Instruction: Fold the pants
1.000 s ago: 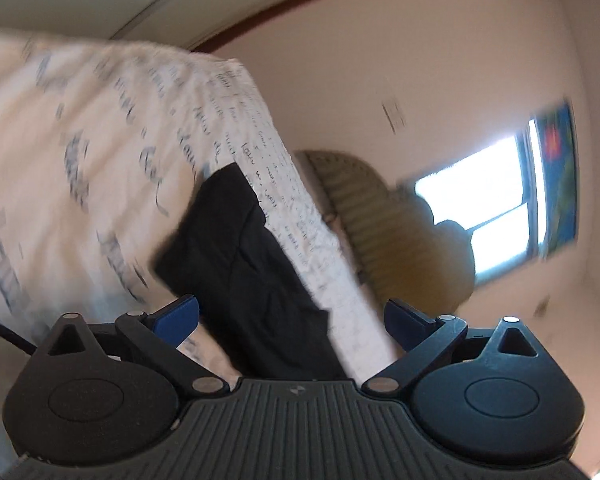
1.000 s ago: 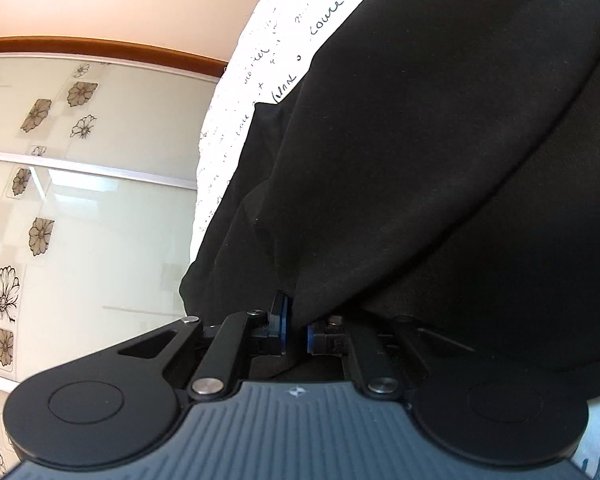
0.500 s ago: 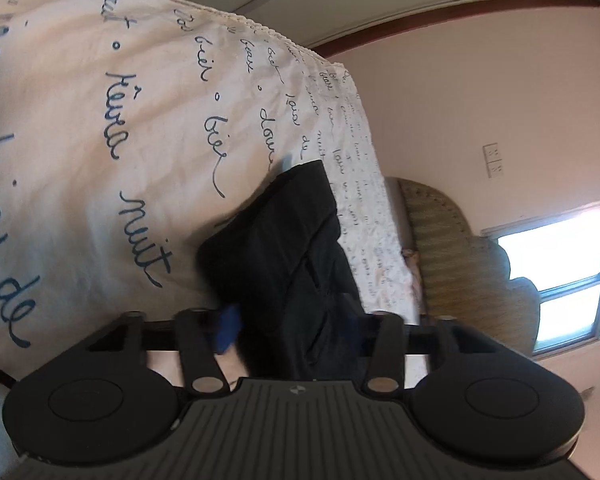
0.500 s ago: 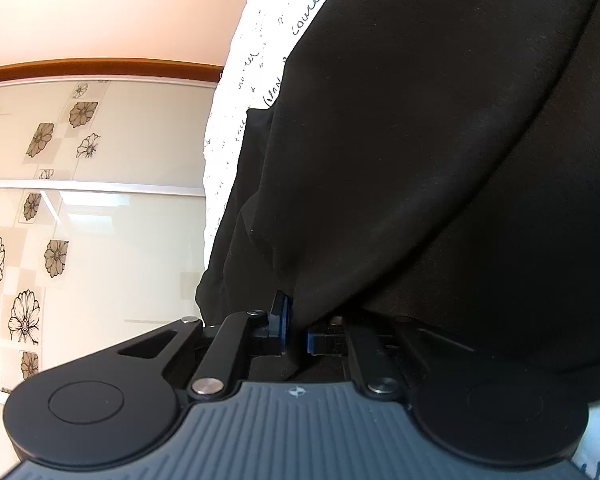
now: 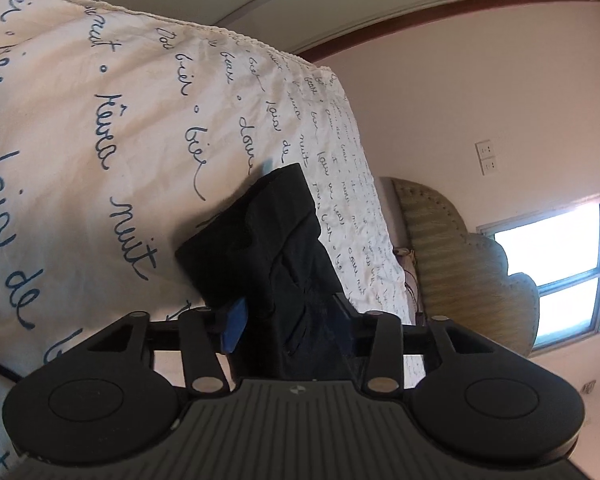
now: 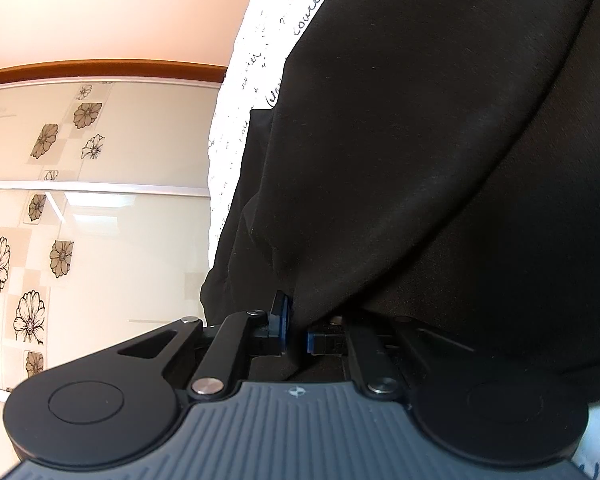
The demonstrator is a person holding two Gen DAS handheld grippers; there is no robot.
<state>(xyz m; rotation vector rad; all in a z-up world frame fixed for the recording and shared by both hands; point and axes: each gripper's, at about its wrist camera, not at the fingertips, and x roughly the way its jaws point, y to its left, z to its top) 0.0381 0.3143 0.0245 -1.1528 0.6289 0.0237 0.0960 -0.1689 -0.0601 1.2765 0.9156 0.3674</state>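
Fingers [image 6: 278,322] of right gripper [image 6: 296,330] clamped on a fold of the black pants [image 6: 440,160]; cloth drapes over the right side. Left gripper [image 5: 286,322]: jaws closed in, then eased slightly wider; bunched pants end between blue pads [image 5: 234,326], apparently pinched. Pants lie on white bedspread [image 5: 80,140] with blue script. Padded headboard [image 5: 440,240], window [image 5: 560,268] behind.

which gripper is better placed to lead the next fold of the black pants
Right, probably. The right gripper is shut on a pinch of the black pants and can carry it. The left gripper has a bunched end between its jaws, which have just been opening, so its hold looks less sure.
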